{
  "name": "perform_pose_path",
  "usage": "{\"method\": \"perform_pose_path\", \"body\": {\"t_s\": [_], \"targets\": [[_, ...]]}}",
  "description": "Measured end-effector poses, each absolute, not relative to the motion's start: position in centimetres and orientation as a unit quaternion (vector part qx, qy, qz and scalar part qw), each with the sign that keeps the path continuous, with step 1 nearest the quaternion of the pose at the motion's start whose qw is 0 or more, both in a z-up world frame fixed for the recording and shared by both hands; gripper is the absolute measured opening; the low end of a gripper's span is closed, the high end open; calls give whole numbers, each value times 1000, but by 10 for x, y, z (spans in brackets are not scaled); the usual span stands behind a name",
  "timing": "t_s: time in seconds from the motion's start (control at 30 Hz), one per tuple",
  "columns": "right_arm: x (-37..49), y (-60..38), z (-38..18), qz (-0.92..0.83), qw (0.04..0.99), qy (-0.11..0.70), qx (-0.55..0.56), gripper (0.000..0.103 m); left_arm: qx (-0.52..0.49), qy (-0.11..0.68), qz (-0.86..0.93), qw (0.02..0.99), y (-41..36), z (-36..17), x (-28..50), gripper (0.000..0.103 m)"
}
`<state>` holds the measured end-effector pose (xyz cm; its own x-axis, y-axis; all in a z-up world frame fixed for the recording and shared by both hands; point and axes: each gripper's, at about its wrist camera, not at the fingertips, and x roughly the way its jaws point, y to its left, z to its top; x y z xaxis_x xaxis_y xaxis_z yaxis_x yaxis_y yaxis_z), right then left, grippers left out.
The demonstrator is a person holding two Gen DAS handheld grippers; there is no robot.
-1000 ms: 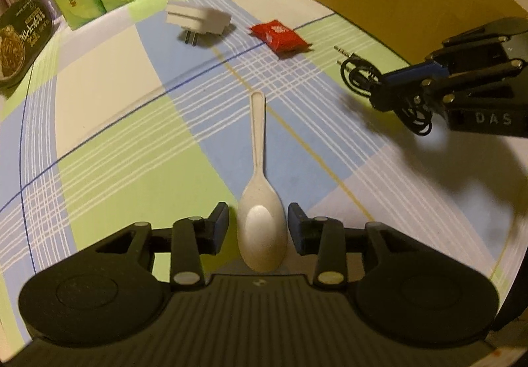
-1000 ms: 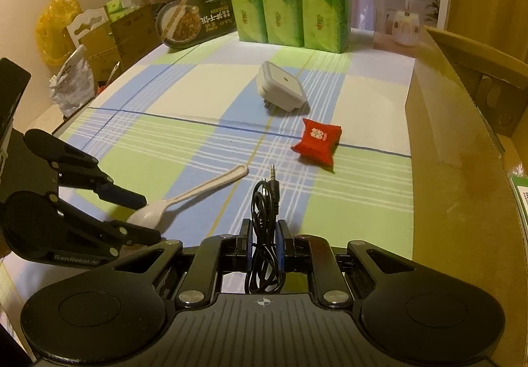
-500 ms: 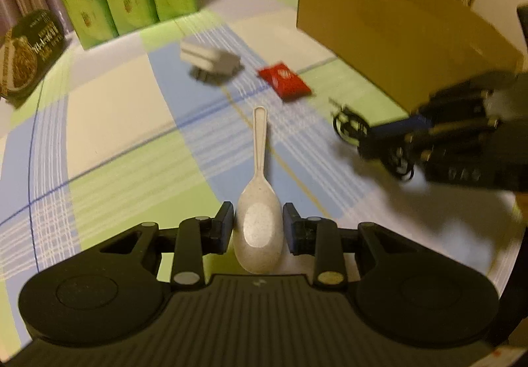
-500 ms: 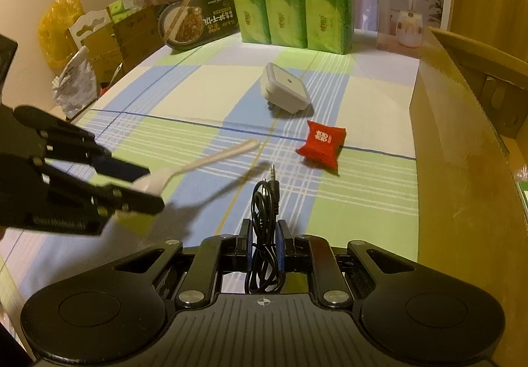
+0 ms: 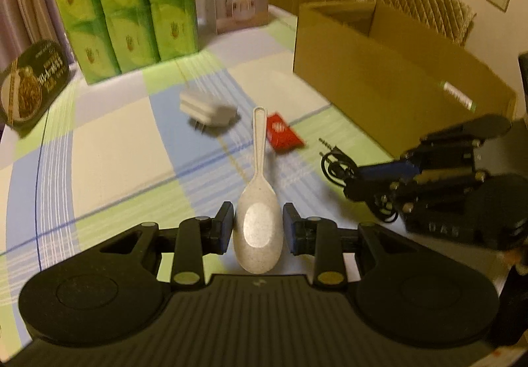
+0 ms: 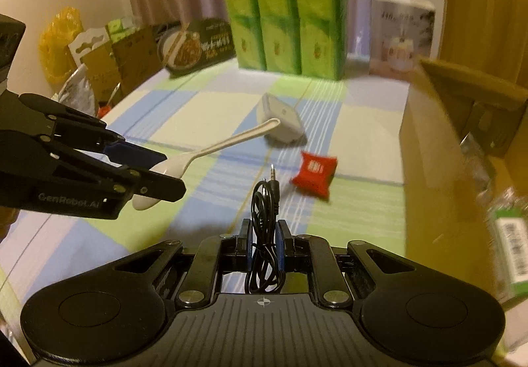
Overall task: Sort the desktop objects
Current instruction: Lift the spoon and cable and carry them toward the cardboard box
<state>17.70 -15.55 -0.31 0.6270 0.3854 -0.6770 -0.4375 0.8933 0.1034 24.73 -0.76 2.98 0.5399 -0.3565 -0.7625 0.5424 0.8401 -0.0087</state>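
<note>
Since a second earlier I had closed the left gripper onto the spoon and raised it: the spoon had lain flat on the counter with the fingers standing wider on either side of its bowl; now it hung clear of the checked cloth, handle pointing to the far side, above the white plug adapter and the red packet. The right wrist view confirmed the lift, with the bowl pinched between the left fingers and the handle slanting up to the right.

The right gripper had hardly shifted. It was clenched on the coiled black audio cable, with the jack tip sticking out toward the far side.

Reading for the task: both hands were loaded, so pick-up looked finished for these two items and transport was next. The open cardboard box at the far right seemed the likely destination, though I could not confirm it. The adapter and the packet remained unsorted on the counter.

Position note: the spoon's bowl sat centred between the left fingers, both pads against its edges; its handle extended well beyond the tips.
</note>
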Motion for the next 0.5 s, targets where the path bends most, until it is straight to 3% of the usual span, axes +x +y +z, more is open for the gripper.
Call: {"method": "perform_pose_path", "body": {"t_s": [0.5], "targets": [[163, -195, 59, 155, 951, 261, -52, 10, 82, 335, -279, 896, -57, 86, 249, 27]]}}
